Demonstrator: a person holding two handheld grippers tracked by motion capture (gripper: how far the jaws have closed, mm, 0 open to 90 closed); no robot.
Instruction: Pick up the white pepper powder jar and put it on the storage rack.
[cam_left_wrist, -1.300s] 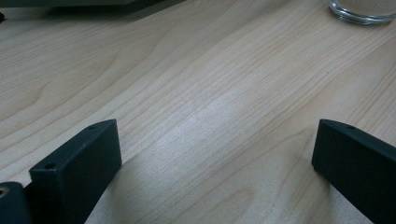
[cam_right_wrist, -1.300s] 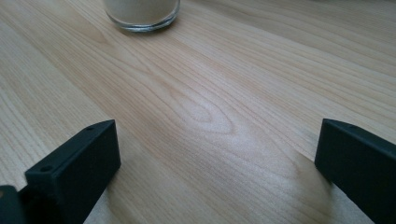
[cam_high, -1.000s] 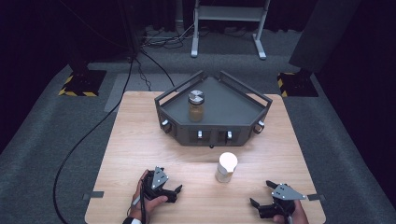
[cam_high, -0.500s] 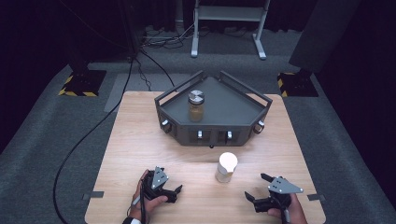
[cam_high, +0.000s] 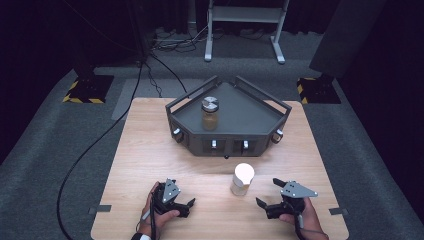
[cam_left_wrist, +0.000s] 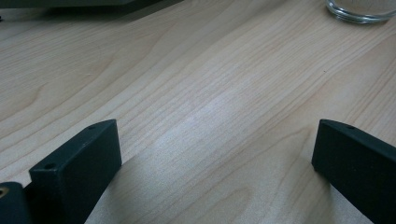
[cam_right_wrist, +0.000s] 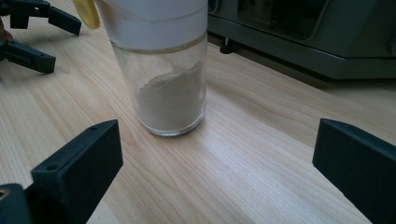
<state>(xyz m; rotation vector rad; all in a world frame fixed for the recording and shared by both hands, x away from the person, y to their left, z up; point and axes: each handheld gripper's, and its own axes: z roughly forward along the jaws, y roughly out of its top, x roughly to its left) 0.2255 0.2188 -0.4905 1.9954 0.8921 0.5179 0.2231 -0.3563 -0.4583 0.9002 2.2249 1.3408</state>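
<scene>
Right gripper (cam_high: 270, 199) low over the table (cam_high: 150, 150), jaws spread wide, nothing held; aimed at the white-capped jar (cam_high: 242, 179), which stands upright on bare wood just ahead of the fingertips and a little toward the left jaw in the right gripper view (cam_right_wrist: 161, 70). Not touching yet. Wide opening probably chosen to clear the jar's glass body; low approach lines the pads up with the glass below the cap rather than the cap itself. Pale powder fills roughly the lower half, so best kept upright when gripped

Left gripper (cam_high: 186, 204) resting near the table edge, jaws also wide apart and empty, jar base just visible far ahead of its fingertips at upper right (cam_left_wrist: 359, 9). Looks parked, out of the way

Beyond the jar, well past the right fingertips: grey angled tray (cam_high: 260, 145) on feet, second jar (cam_high: 210, 114) with brown contents standing inside it. Nothing between right fingertips and the white-capped jar; tray front close behind it, so limited overshoot room
</scene>
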